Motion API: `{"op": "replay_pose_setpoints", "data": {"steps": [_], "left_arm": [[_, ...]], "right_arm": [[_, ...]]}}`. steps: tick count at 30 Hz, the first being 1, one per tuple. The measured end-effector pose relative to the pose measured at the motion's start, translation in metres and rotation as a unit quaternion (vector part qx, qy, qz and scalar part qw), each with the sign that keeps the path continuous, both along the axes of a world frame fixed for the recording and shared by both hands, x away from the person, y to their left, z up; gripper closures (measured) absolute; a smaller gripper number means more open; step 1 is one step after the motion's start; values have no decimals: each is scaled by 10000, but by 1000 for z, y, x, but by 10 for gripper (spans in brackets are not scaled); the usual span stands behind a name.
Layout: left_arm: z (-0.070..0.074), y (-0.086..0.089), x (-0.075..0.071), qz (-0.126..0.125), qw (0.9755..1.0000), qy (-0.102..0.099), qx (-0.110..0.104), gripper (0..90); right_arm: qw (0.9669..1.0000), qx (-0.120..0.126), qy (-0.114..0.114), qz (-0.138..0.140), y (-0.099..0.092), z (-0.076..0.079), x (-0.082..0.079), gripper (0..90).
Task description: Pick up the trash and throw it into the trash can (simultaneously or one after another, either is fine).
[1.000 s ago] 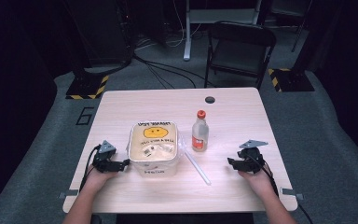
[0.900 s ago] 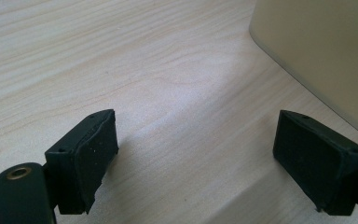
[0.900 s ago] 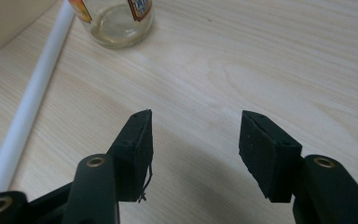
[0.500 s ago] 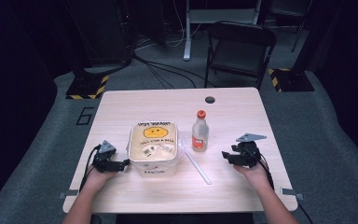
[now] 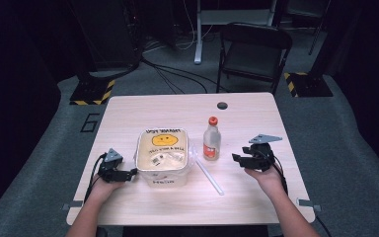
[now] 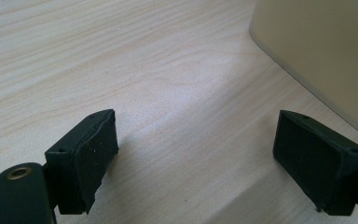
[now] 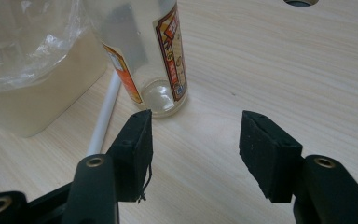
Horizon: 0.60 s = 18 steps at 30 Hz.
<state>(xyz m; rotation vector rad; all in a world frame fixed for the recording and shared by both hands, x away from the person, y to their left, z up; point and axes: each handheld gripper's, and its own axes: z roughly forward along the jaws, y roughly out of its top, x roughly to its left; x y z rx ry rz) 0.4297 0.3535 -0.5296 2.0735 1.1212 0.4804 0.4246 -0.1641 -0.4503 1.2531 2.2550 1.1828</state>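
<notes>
Facing the bottle [image 7: 156, 51], the right gripper [image 7: 195, 140] gapes empty; left gripper [image 6: 196, 154] likewise, apparently beside the tub [image 6: 326, 51].

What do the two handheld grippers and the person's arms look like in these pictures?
Both the left gripper and the right gripper are black, each topped by a grey three-cornered plate and trailing a black cable. Their two jaws end in blocky black pads, slightly frayed at the edge, with brass-coloured eyelets on the arms behind them. The person's forearms are bare, with no sleeves visible.
</notes>
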Motion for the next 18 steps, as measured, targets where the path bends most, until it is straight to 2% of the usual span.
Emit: {"op": "replay_pose_setpoints", "data": {"steps": [7, 18], "left_arm": [[0, 0, 0, 5, 10000, -3, 0, 136], [0, 0, 0, 2, 10000, 11, 2, 136]], "right_arm": [[9999, 80, -51, 39, 5, 11, 3, 430], [9997, 18, -189, 173, 17, 28, 11, 421]]}}
